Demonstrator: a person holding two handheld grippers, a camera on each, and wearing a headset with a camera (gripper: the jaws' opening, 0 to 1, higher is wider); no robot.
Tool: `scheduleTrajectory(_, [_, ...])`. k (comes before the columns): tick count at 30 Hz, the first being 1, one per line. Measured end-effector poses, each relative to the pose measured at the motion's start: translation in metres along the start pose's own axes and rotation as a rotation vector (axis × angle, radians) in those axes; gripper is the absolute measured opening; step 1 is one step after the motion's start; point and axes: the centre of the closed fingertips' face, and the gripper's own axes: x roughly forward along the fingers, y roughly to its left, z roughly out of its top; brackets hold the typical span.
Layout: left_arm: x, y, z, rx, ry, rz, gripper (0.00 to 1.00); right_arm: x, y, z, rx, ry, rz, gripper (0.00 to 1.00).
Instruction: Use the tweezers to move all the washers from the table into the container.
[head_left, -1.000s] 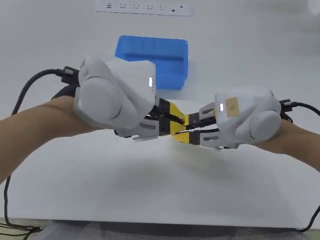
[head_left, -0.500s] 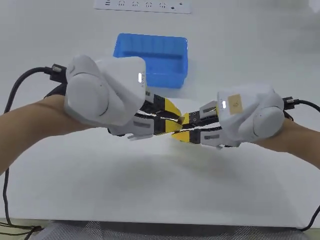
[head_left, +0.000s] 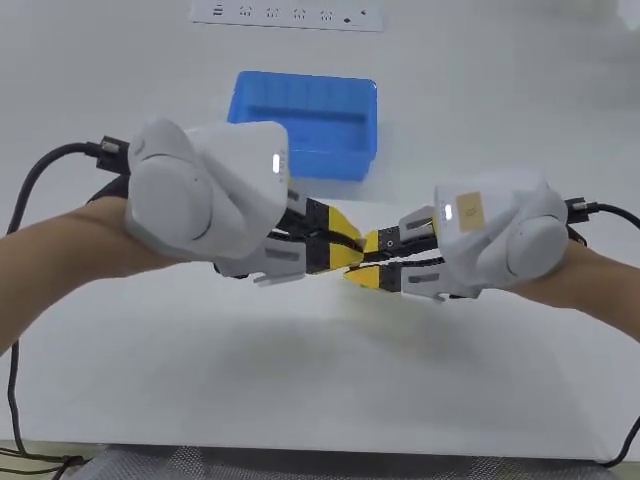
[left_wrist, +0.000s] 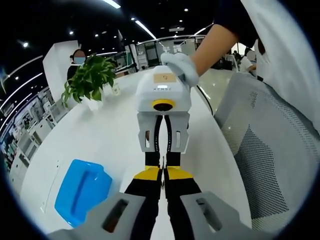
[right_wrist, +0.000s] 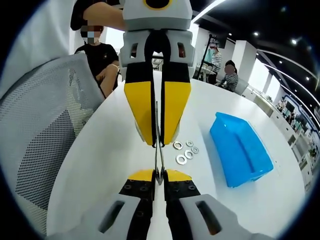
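Tweezers (right_wrist: 158, 160) are clamped from both ends, right claw (right_wrist: 159, 176) and left claw (left_wrist: 163, 176) each closed tight on them, tip to tip above the table (right_wrist: 100, 150). Washers (right_wrist: 184, 152) are clustered on it just beyond; blue container (right_wrist: 240, 150) is set farther off.

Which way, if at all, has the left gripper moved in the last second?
Yes, slightly: in the head view the left gripper has drifted left, away from the blue container.

container (head_left: 320, 110): near-left corner behind left gripper (head_left: 352, 250) | tweezers (right_wrist: 158, 159): mostly hidden between jaws
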Motion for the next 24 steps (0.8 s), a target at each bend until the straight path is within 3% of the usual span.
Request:
scheduleTrajectory(8, [-0.010, -0.009, 0.001, 0.030, 0.011, -0.004, 0.06, 0.002, 0.007, 0.008, -0.018, 0.007, 0.003, 0.08])
scheduleTrajectory(15, [-0.023, -0.013, -0.004, 0.005, 0.007, 0.007, 0.06, 0.009, 0.011, 0.018, 0.004, -0.008, -0.006, 0.10])
scheduleTrajectory(22, [-0.034, -0.009, -0.009, -0.013, 0.012, 0.031, 0.06, 0.017, 0.006, 0.024, 0.027, -0.019, -0.026, 0.12])
scheduleTrajectory(24, [-0.038, -0.006, -0.011, -0.020, 0.015, 0.038, 0.06, 0.018, 0.004, 0.024, 0.028, -0.017, -0.033, 0.16])
